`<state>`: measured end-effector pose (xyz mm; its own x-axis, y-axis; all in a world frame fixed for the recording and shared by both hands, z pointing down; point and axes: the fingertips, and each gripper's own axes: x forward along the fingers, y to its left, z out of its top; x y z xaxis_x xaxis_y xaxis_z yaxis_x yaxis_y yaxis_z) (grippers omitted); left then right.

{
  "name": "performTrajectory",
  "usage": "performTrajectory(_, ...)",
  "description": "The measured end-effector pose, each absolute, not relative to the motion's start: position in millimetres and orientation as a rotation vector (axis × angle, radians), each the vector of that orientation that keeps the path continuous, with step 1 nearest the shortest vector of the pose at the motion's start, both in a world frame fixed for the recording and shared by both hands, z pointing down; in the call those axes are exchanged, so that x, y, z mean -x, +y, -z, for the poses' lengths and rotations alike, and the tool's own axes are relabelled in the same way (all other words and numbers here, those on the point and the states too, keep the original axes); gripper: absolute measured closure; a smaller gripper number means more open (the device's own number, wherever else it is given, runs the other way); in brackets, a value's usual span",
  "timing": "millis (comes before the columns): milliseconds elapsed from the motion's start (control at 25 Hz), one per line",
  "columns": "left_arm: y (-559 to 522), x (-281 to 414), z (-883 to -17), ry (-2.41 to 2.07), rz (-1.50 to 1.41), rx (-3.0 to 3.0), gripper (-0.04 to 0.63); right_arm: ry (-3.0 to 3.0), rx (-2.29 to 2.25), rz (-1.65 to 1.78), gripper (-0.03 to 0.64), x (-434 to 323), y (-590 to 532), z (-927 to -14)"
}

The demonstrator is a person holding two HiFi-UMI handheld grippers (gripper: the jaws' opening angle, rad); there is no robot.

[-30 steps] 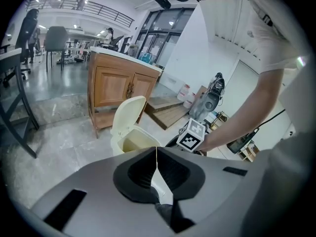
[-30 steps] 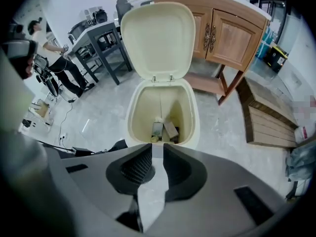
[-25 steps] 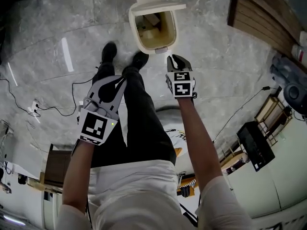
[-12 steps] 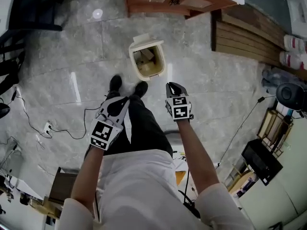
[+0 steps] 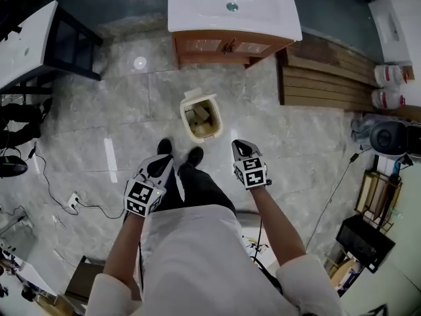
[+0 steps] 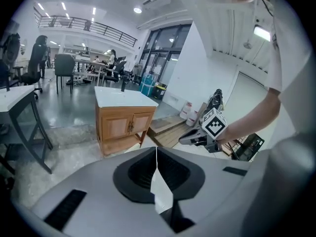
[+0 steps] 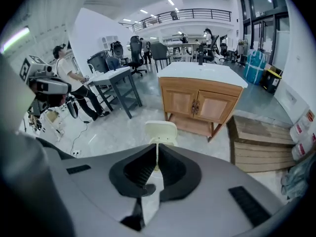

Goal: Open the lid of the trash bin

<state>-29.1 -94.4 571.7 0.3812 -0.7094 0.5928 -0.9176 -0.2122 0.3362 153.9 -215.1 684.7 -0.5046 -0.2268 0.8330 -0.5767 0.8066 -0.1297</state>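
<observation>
Biggest first: one grey marble floor [image 5: 125, 110], shiny, under everything. Then one wooden vanity cabinet [image 5: 197, 5] at the top of the head view, with a white top, one sink basin and two doors. Just right of it, one low slatted wooden platform [image 5: 322, 78], flat on the floor. Off to the left, one dark-framed table [image 5: 26, 38] with a white top.

Now the main thing: one cream trash bin [image 5: 185, 118] on the floor just in front of the cabinet, between it and the person's feet. Has its lid [image 5: 195, 94] already up, tipped back toward the cabinet, so there's a plain view inside, with a few brownish scraps in there. Shows in the right gripper view too, standing upright just past the jaw tips.

Two grippers, both held out in front of the person, apart from the bin and touching nothing. On the left gripper [image 5: 164, 161], jaws pressed together with nothing between them. Same deal on the right gripper [image 5: 242, 147]: jaws closed up, empty.

Smaller stuff: two black shoes [image 5: 164, 147] [image 5: 195, 155] side by side just below the bin. Two white jugs [image 5: 388, 76] [image 5: 385, 99] by the platform's right end. One cable [image 5: 52, 183] snaking across the floor at left, near one white power strip [image 5: 74, 199].
</observation>
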Motion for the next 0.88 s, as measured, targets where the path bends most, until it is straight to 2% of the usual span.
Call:
performTrajectory(360,-93,50,-518,-1.500,-0.347,-2.009,0.577,-2.239,-0.514,-0.391,0.583,-132,-216,-608)
performTrajectory(880,-68,72,-466,-1.552,-0.265,-2.075,0.576,-2.367,-0.672,-0.313,0.584,-125,-190,-522)
